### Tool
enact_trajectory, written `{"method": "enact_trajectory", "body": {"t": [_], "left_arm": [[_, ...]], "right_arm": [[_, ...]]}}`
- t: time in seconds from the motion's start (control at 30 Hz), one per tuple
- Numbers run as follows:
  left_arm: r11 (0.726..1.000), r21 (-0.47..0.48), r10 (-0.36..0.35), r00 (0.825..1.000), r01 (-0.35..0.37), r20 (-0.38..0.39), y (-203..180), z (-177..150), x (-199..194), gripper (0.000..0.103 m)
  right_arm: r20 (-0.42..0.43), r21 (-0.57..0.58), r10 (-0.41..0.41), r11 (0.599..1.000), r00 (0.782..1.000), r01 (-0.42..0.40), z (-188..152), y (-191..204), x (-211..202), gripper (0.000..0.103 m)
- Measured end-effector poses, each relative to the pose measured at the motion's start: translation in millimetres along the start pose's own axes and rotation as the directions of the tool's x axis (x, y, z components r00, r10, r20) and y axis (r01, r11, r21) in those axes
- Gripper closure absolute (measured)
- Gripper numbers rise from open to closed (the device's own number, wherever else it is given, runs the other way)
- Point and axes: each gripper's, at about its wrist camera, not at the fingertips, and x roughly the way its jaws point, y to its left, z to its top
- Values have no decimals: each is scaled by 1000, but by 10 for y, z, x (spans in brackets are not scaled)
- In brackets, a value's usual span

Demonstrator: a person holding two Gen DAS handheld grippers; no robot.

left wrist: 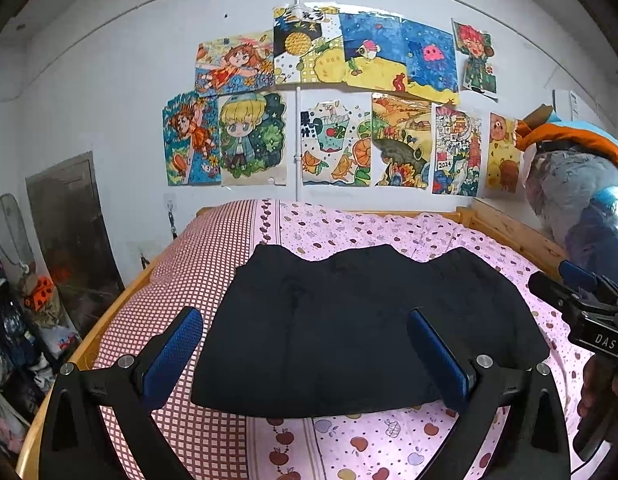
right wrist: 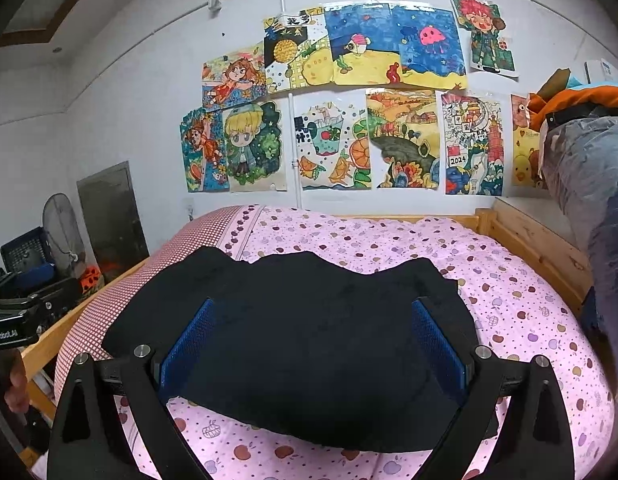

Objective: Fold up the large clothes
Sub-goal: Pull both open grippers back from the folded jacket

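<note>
Left wrist view: black folded fabric garment lies flat on the pink apple-print bedsheet, its left edge over the red-and-white checked strip of the bed. Left gripper with blue textured pads hangs just above the garment's near edge, jaws spread wide, holding nothing. Right gripper shows at the right edge, hand on its handle. Right wrist view: right gripper jaws also wide apart, empty, over the garment. Colourful children's drawings cover the white wall; wooden bed frame at right.
</note>
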Motion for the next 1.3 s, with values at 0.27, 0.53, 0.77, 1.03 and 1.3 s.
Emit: {"method": "enact_trajectory", "body": {"t": [0.27,0.53,0.77,1.03,1.3], "left_arm": [[997,71,-25,999,27,-33,-80,-170,52,0],[995,103,-5,999,9,-36,-107,-363,77,0],[995,95,-1,999,4,-32,-103,-530,115,0],[999,27,-45,998,46,-45,-45,-723,153,0],[994,-60,-92,992,87,-81,50,-846,214,0]], "right_arm": [[-7,16,1,1000,1000,-1,-61,-1,-112,8],[-28,56,-74,996,997,76,-228,-77,-216,2],[40,-55,-133,989,990,135,-405,-11,-326,2],[23,-132,-104,986,994,106,-588,176,-393,2],[-37,-54,-12,998,999,10,-697,125,-336,2]]}}
